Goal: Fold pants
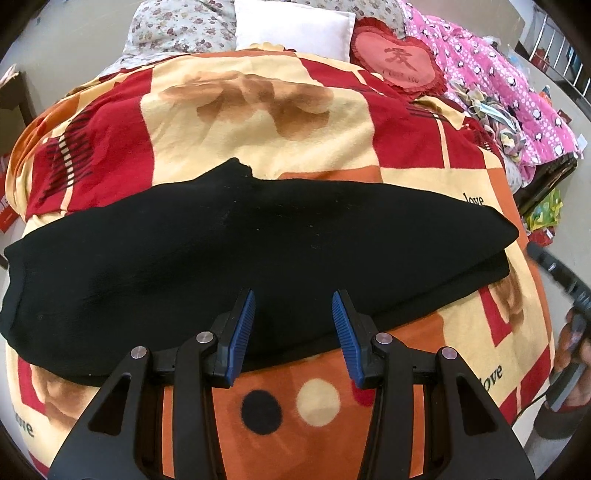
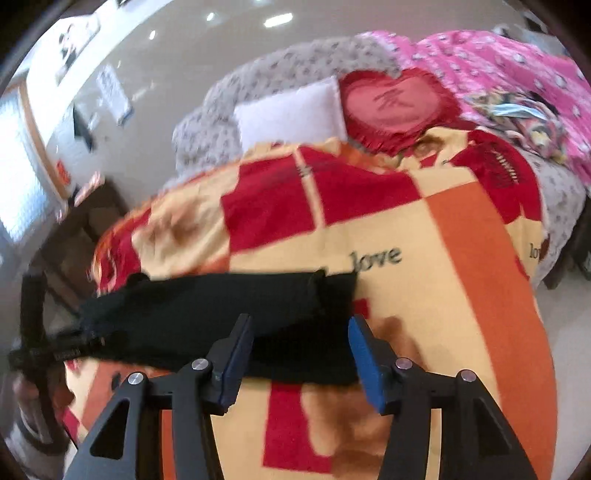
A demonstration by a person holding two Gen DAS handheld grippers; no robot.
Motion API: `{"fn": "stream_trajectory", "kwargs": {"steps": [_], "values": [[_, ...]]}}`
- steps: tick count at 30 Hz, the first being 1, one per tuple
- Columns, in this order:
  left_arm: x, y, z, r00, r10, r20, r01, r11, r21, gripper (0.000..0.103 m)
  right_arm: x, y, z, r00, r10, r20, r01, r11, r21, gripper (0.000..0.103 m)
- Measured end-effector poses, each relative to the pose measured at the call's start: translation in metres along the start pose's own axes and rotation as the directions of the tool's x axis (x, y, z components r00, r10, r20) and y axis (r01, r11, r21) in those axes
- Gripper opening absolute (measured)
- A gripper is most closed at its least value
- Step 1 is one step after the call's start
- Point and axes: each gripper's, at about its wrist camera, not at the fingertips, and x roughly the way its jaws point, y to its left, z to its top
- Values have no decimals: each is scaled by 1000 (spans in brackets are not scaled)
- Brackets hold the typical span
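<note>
The black pants [image 1: 258, 251] lie folded in a long strip across the bright blanket [image 1: 258, 122] on the bed. The left tool [image 1: 293, 314] hangs just over their near edge, its blue pads spread apart and holding nothing. The right tool [image 2: 301, 339] is spread too, over the end of the pants (that picture is blurry). A red heart pillow [image 1: 397, 68] sits near the top of the bed.

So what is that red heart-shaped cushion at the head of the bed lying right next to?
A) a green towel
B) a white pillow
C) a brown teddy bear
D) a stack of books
B: the red heart-shaped cushion sits directly beside the white pillow at the bed's far end.
</note>
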Motion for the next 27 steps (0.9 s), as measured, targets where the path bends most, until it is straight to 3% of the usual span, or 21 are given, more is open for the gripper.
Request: {"fn": "stream_trajectory", "kwargs": {"steps": [3, 6, 8, 10, 11, 13, 15, 16, 21, 23, 25, 27], "values": [[-3, 0, 0, 1000, -1, 6, 1, 1000, 1, 43, 19, 12, -8, 996, -72, -49, 69, 996, -57, 50], [-3, 0, -1, 1000, 1, 5, -1, 1000, 3, 43, 31, 10, -10, 998, -23, -50, 21, 999, -40, 46], [-3, 0, 0, 1000, 0, 2, 0, 1000, 0, 43, 42, 11, -9, 998, -29, -49, 26, 998, -57, 37], [-3, 0, -1, 1000, -3, -1, 3, 1000, -5, 43, 59, 15, -5, 996, -61, -63, 55, 994, -91, 15], [-4, 0, -1, 1000, -4, -2, 4, 1000, -5, 43, 65, 17, -1, 995, -85, -60, 78, 990, -115, 12], [-7, -1, -2, 1000, 0, 2, 0, 1000, 3, 43, 64, 22, 10, 981, -196, 0, 193, 965, -179, 6], [-8, -1, -1, 1000, 8, 6, -8, 1000, 5, 43, 51, 23, 24, 929, -342, 141, 367, 901, -232, 6], [-9, -1, -1, 1000, 7, 6, -7, 1000, 2, 43, 48, 19, 27, 924, -350, 152, 377, 900, -220, 6], [-4, 3, 1, 1000, -3, 2, 3, 1000, -12, 43, 26, -19, 25, 960, -270, 69, 273, 961, -44, 9], [0, 4, 1, 1000, -7, -9, 7, 1000, -16, 43, 11, -29, 17, 980, -186, 71, 184, 982, 32, 17], [2, 4, 0, 1000, -11, -15, 11, 1000, -17, 43, 0, -35, 11, 989, -123, 78, 116, 989, 87, 41], [2, 5, 0, 1000, -12, -14, 12, 1000, -17, 43, -2, -35, 9, 996, -50, 79, 40, 992, 121, 44]]}}
